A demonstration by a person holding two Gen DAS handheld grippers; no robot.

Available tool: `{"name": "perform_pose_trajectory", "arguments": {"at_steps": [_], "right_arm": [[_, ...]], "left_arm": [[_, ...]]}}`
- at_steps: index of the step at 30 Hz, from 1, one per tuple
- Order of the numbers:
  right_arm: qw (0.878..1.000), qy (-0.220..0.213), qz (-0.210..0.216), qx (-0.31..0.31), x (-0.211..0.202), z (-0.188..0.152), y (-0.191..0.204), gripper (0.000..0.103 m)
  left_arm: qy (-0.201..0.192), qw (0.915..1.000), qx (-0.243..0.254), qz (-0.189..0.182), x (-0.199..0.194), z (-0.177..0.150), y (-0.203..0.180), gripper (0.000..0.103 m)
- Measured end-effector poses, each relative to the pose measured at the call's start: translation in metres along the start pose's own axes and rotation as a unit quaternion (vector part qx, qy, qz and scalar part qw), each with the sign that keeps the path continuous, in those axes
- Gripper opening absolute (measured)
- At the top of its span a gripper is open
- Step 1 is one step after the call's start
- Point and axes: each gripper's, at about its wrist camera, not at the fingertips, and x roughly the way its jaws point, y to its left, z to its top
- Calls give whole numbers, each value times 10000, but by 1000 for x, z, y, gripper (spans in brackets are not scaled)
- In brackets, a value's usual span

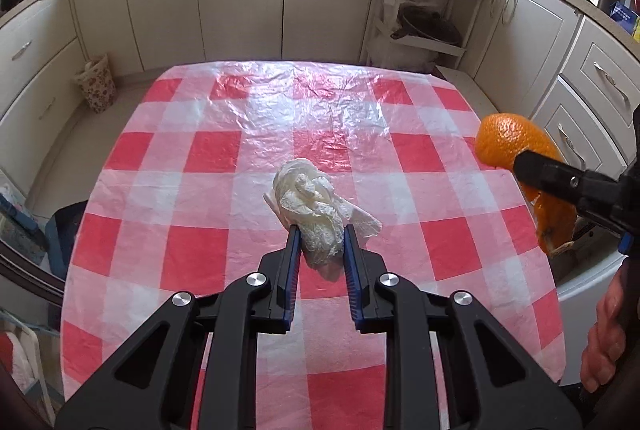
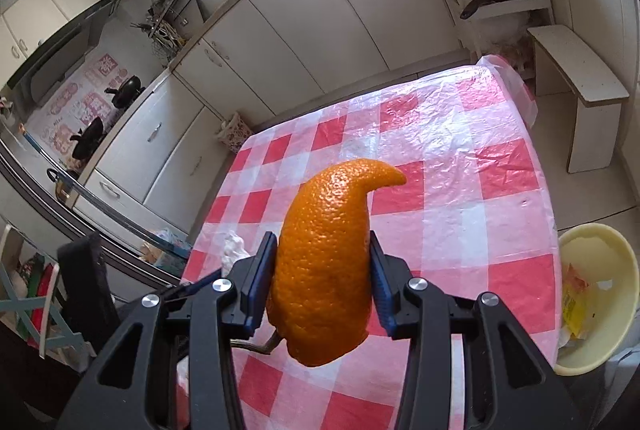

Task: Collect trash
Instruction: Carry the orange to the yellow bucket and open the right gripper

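The left claw (image 1: 319, 238) sits low in the middle of its view, its blue pads on either side of a crumpled tissue (image 1: 312, 208) that lies on the checked tabletop (image 1: 200, 238). The pads look to touch the wad, but whether they are truly pinching it I cannot tell. The right claw (image 2: 323, 262), centre of its view, is closed on a curl of orange peel (image 2: 324, 262), held clear above the tabletop. At the right edge of that view a pale yellow bin (image 2: 612, 346) stands just beside the tabletop, with wrappers already inside. The pick-up step looks nearly finished. Next, I judge, the peel needs carrying over the bin's rim before letting go, then the tissue follows.
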Motion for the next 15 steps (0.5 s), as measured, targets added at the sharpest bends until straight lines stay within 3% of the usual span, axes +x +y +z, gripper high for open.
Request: {"name": "perform_pose_trajectory", "arguments": {"at_steps": [4,9,15], "right_arm": [[9982,-195,-416,-392,-11,-9,11,44],[9951,-251,-626,-729,-19,-18,17,44],[9949,-272,-876,-418,-32,-19,-19,44]], "left_arm": [[-238,9997,1,-54,-22,-3,1,20],[-437,9987,206,-149,-38,-10,-10,20],[-542,9971,425,-336,-41,-9,-34,20]]}}
